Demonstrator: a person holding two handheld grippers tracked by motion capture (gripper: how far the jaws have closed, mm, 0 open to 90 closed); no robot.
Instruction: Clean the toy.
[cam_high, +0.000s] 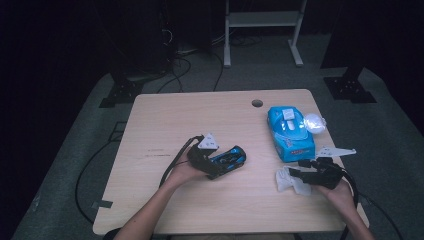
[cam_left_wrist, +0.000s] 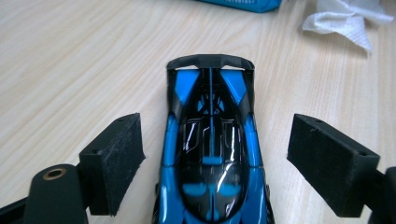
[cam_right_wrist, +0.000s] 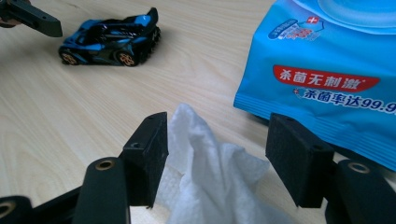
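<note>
Toy car (cam_left_wrist: 212, 149) between open left tongs (cam_left_wrist: 215, 163), untouched

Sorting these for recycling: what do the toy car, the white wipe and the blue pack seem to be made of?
Toy car: hard glossy shell, plastic or painted metal, by its sharp reflections. White wipe: soft, matte nonwoven or paper sheet, crumpled with a faint embossed texture. Blue pack: thin shiny plastic film, printed, creased.

Light wooden table (cam_high: 165, 115) with a round cable hole (cam_high: 257, 103) near its far edge. Lying on it: blue-and-black toy car (cam_high: 227, 159) near centre; blue wipes pack (cam_high: 290, 132) at right; crumpled white wipe (cam_high: 290, 181) near right.
</note>
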